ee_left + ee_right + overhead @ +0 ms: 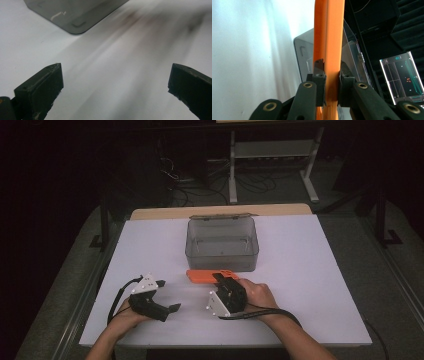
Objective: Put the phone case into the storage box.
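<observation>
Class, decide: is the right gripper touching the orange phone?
Touching. In the right gripper view, the right gripper has both jaws pressed against the phone's sides, with no gap.

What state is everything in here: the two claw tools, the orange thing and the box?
Left gripper: open, holding nothing, over the table.
Right gripper: shut on the orange case.
Orange case: clamped by its thin edges, in front of the box.
Box: grey, see-through, lid swung open at the back, looks empty.
</observation>
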Motion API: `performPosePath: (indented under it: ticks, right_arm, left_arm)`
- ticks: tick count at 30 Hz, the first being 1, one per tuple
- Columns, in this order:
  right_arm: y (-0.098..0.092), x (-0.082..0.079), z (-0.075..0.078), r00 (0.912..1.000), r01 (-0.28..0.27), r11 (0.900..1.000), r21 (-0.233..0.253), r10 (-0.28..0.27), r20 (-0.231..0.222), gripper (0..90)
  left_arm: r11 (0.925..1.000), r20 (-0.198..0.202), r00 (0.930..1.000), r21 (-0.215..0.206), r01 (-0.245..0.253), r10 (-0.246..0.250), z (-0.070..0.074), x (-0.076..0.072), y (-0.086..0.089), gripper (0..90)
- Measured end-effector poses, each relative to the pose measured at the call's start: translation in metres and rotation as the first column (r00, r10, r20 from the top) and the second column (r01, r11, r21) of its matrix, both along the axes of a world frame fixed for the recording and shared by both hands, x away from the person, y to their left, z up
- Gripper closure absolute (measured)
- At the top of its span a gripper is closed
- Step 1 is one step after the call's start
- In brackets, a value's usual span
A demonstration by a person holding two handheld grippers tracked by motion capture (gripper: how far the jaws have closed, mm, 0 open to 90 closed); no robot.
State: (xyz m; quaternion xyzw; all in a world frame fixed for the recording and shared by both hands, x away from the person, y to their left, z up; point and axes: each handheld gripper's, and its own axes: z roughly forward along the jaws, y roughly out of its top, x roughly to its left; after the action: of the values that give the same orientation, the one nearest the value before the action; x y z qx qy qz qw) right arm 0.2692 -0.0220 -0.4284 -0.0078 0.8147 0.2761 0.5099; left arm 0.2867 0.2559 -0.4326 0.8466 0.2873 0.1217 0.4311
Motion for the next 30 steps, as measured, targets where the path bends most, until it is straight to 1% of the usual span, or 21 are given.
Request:
performPosePath:
  ticks: [7,9,13,23,27,30]
  right_arm:
    - [-0.004,0.005,0.005,0.9985,0.005,0.999,0.051,-0.002,-0.055,78.7]
    - [-0.006,0.006,0.007,0.9966,0.009,0.997,0.08,-0.002,-0.082,78.7]
    - [-0.008,0.009,0.01,0.9936,0.016,0.994,0.109,-0.004,-0.113,78.7]
    - [-0.013,0.014,0.014,0.982,0.036,0.983,0.179,-0.002,-0.189,78.7]
    - [-0.016,0.016,0.015,0.9779,0.042,0.98,0.195,0.0,-0.209,78.7]
    - [-0.017,0.017,0.016,0.9727,0.047,0.977,0.209,0.003,-0.232,78.7]
  left_arm:
    - [1.0,-0.001,1.0,-0.004,0.001,-0.001,0.0,0.0,0.001,0.0]
    - [1.0,-0.003,1.0,-0.004,-0.001,0.001,0.0,0.001,0.001,0.0]
    - [0.9999,-0.005,1.0,-0.01,-0.005,0.005,0.0,0.001,0.001,0.0]
    - [0.9999,-0.009,1.0,-0.012,-0.002,0.002,0.001,0.001,0.001,0.0]
    - [0.9999,-0.009,1.0,-0.014,-0.005,0.004,0.001,0.001,0.002,0.0]
    - [0.9999,-0.008,1.0,-0.014,-0.003,0.003,0.001,0.001,0.002,0.0]
